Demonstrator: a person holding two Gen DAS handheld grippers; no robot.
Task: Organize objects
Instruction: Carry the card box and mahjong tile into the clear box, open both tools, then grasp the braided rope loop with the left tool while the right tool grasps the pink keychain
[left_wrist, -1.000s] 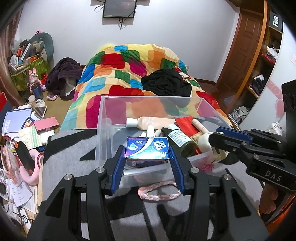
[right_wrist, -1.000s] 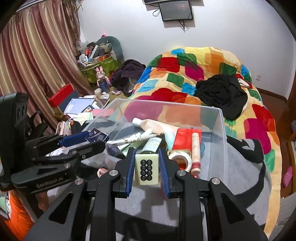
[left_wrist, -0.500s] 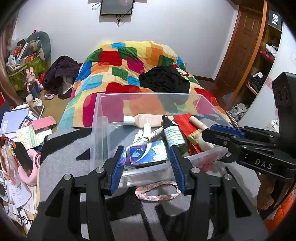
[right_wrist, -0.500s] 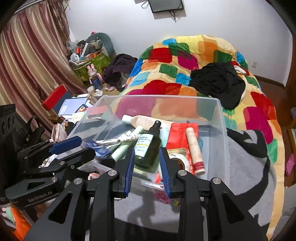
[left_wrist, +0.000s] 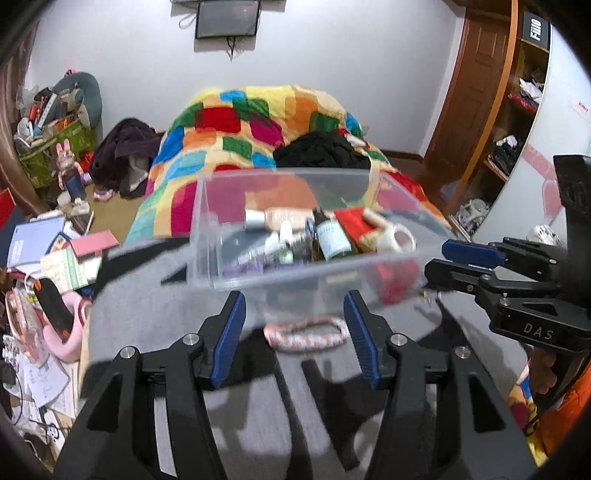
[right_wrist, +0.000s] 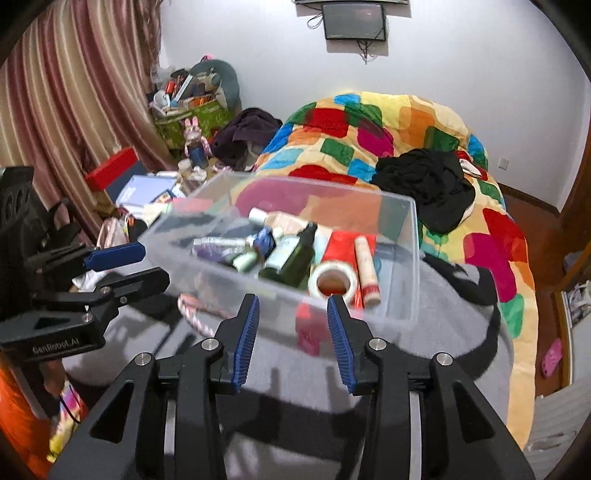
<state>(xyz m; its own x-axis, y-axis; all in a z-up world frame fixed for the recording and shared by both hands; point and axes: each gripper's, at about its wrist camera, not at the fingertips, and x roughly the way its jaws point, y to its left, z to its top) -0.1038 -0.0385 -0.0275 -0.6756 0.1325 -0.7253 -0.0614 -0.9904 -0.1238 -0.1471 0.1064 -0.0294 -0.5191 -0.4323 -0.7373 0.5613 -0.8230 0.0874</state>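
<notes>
Left gripper (left_wrist: 293, 334) and right gripper (right_wrist: 291, 338): fingers just spread, nothing between. Braided cord (left_wrist: 306, 334), lower centre beside clear bin (left_wrist: 207, 236); a hasty grab likely nudges the bin.

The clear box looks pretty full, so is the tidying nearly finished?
Partly. Done: the clear box holds a dark green bottle, a tape roll, tubes and a red packet. In hand: nothing; the left tongs and right tongs have just been opening and are empty. Left: a braided pink loop lies on the grey blanket outside the box.
</notes>
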